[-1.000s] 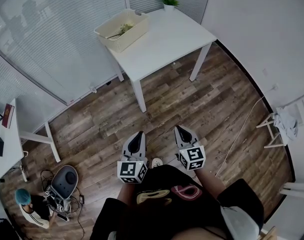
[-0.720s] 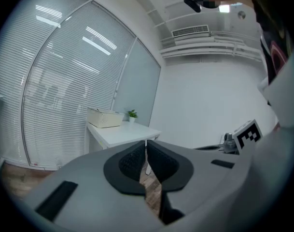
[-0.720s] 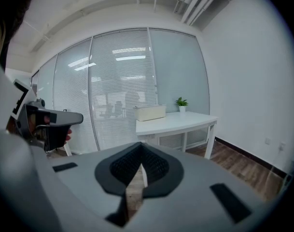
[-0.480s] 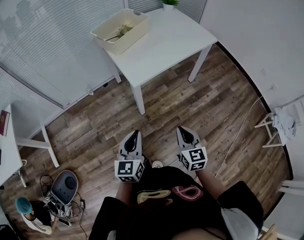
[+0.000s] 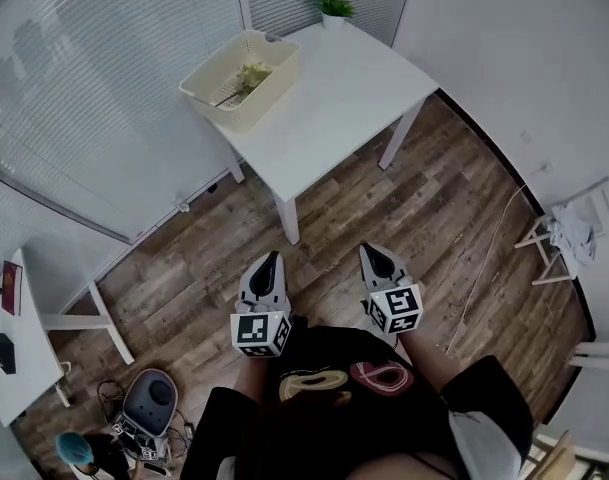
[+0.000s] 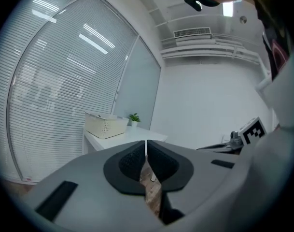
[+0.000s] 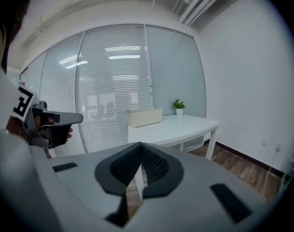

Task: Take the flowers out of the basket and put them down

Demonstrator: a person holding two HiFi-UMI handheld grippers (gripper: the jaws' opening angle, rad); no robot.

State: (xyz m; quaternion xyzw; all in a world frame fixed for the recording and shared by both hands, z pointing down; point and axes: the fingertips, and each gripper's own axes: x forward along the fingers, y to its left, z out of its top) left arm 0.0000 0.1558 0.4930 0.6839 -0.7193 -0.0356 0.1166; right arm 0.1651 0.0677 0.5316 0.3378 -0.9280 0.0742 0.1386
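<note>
Low in the head view, the left claw (image 5: 268, 260) and right claw (image 5: 376, 253) hang over the wooden floor (image 5: 424, 198), well apart from the white counter (image 5: 339, 93) at upper centre. Both claws are clenched, pads together, with nothing between them. Each carries a marker cube (image 5: 261, 333) printed with black-and-white squares. The flowers (image 5: 246, 73) lie inside the cream basket (image 5: 267, 98) at the counter's upper-left end, near a potted plant (image 5: 331, 6).

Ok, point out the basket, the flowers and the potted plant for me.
basket (image 5: 270, 90), head view, on its near side wall.
flowers (image 5: 250, 72), head view, on the pale blooms inside the basket.
potted plant (image 5: 332, 5), head view, on its green leaves.
</note>
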